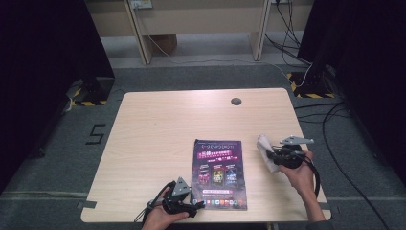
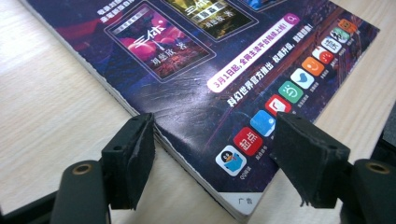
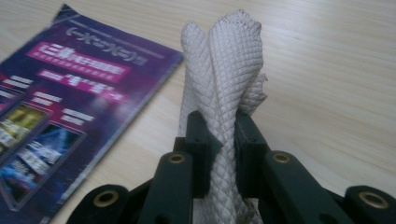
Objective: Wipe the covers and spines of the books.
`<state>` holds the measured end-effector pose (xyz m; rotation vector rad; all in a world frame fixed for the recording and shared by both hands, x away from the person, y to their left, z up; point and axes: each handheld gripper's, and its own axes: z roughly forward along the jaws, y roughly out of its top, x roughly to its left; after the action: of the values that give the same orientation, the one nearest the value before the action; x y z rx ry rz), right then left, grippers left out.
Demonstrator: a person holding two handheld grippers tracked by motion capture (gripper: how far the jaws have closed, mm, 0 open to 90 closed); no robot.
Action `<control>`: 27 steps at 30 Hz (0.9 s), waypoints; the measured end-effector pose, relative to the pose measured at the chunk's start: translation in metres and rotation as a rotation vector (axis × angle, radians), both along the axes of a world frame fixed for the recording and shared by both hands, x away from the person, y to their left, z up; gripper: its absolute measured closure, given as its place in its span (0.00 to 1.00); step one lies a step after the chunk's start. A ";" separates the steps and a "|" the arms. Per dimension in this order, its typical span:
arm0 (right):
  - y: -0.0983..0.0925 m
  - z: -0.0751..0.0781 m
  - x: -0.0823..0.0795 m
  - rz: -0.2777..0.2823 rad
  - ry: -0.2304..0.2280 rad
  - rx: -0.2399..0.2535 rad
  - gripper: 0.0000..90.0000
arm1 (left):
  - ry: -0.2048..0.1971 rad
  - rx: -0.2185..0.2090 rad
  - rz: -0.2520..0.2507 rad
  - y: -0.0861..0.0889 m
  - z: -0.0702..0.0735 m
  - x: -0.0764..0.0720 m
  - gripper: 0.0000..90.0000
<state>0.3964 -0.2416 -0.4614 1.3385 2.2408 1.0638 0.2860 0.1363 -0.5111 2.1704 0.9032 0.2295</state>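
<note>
A purple magazine (image 1: 220, 172) lies flat on the wooden table (image 1: 163, 124), near its front edge. My left gripper (image 1: 197, 205) sits at the magazine's near left corner. In the left gripper view its jaws stand open on either side of that corner of the magazine (image 2: 196, 70), the left pad (image 2: 140, 154) against the spine edge. To the right of the magazine, my right gripper (image 1: 269, 154) is shut on a white waffle-textured cloth (image 1: 264, 144). In the right gripper view the folded cloth (image 3: 229, 60) stands up from between the pressed jaws, with the magazine (image 3: 60, 102) to the left.
A round cable hole (image 1: 236, 101) sits near the table's far edge. Cables (image 1: 330, 124) run over the floor to the right of the table. Wooden furniture legs (image 1: 143, 43) stand beyond the table's far side.
</note>
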 end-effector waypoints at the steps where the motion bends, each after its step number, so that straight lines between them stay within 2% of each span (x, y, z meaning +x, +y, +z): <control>1: 0.000 0.000 0.000 0.000 0.000 0.000 0.88 | 0.000 0.000 0.000 0.000 0.000 0.000 0.33; 2: 0.011 0.000 0.000 0.022 0.001 -0.005 0.88 | -0.007 0.007 0.004 -0.004 0.000 -0.003 0.33; 5: 0.025 0.000 -0.002 0.059 0.002 -0.011 0.87 | -0.011 0.012 0.003 -0.010 0.001 -0.008 0.33; 12: 0.052 -0.007 -0.003 0.125 0.010 -0.040 0.87 | -0.017 0.007 -0.004 -0.020 0.000 -0.014 0.33; 16: 0.073 -0.014 -0.005 0.176 0.030 -0.072 0.86 | -0.014 -0.001 0.001 -0.022 0.000 -0.015 0.33; 19: 0.085 -0.020 -0.008 0.208 0.046 -0.121 0.86 | -0.015 -0.004 0.002 -0.021 -0.001 -0.015 0.33; 20: 0.085 -0.020 -0.008 0.208 0.046 -0.121 0.86 | -0.015 -0.004 0.002 -0.021 -0.001 -0.015 0.33; 21: 0.091 -0.024 -0.009 0.230 0.051 -0.164 0.86 | -0.016 -0.005 0.002 -0.021 -0.001 -0.015 0.33; 22: 0.091 -0.024 -0.009 0.230 0.051 -0.164 0.86 | -0.016 -0.005 0.002 -0.021 -0.001 -0.015 0.33; 24: 0.094 -0.028 -0.010 0.228 0.046 -0.198 0.85 | -0.020 -0.008 0.002 -0.021 -0.001 -0.015 0.33; 27: 0.093 -0.028 -0.009 0.226 0.045 -0.196 0.85 | -0.018 -0.009 0.003 -0.021 -0.001 -0.015 0.33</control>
<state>0.3875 -0.1483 -0.4895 1.0592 2.5022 0.8613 0.2707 0.1158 -0.5125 2.1556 0.8952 0.2458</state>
